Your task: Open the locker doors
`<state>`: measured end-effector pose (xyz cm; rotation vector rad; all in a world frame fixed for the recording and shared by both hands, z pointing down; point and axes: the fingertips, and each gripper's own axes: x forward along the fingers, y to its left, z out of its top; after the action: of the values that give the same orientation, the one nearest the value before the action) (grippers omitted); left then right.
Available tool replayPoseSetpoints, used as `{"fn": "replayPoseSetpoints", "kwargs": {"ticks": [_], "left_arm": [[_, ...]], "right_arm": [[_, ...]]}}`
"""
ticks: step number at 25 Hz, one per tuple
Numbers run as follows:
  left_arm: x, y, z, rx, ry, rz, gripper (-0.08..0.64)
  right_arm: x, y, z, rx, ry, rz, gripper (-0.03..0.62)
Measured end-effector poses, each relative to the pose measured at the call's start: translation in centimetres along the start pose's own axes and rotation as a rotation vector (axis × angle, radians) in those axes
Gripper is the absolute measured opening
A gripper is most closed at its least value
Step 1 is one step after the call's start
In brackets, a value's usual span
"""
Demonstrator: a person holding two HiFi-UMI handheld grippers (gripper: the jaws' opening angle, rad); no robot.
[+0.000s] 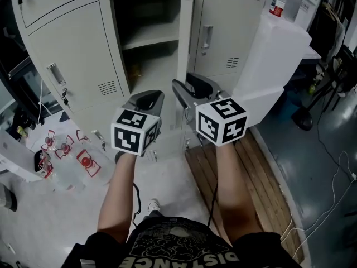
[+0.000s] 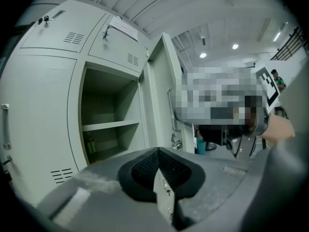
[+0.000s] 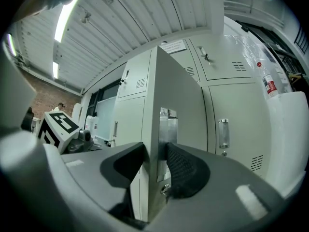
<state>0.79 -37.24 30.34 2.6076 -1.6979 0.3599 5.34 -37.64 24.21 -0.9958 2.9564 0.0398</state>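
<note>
Where the right gripper (image 3: 157,166) ends, its jaws stand partly apart and are clamped on the free edge of the open locker door (image 3: 174,95). One black ribbed pad (image 3: 186,170) bears on the shiny metal handle plate (image 3: 168,129); the other jaw lies flat against the door's opposite face. The door is thin, pale grey painted sheet metal, seen edge-on.

Left gripper (image 2: 157,168): jaws together, ribbed black pads (image 2: 142,170) meeting in a V, nothing held. It sits just beside the right gripper, pointing at the open compartment.

Both grippers have matte grey moulded bodies, each with a marker cube (image 1: 134,130) of black-and-white squares.

In the head view the open door (image 1: 186,32) stands out towards the person, between the two grippers' tips. The compartment behind it holds one flat shelf (image 1: 148,38).

Neighbouring doors of the lockers (image 1: 78,54) are shut. They are smooth panels with louvred vents (image 1: 107,87) and upright bar handles (image 1: 207,38).

A blocky white box (image 1: 279,54) stands to the right of the lockers, with a clear bottle (image 1: 277,0) with a red label on top. Wooden slats (image 1: 262,183) cover the floor below.
</note>
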Motion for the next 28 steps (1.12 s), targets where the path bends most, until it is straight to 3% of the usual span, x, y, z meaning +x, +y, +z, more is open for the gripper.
{"fn": "replayPoseSetpoints", "kwargs": {"ticks": [12,28], "left_arm": [[2.4,-2.7,0.6,0.020,-0.002,-0.105,0.000],[4.7,-5.9,1.0,0.023,-0.023,-0.213,0.000]], "right_arm": [[-2.7,-2.2,0.1,0.010,-0.008,-0.065,0.158],[-7.3,-7.4,0.0,0.030,-0.013,-0.259,0.110]]}}
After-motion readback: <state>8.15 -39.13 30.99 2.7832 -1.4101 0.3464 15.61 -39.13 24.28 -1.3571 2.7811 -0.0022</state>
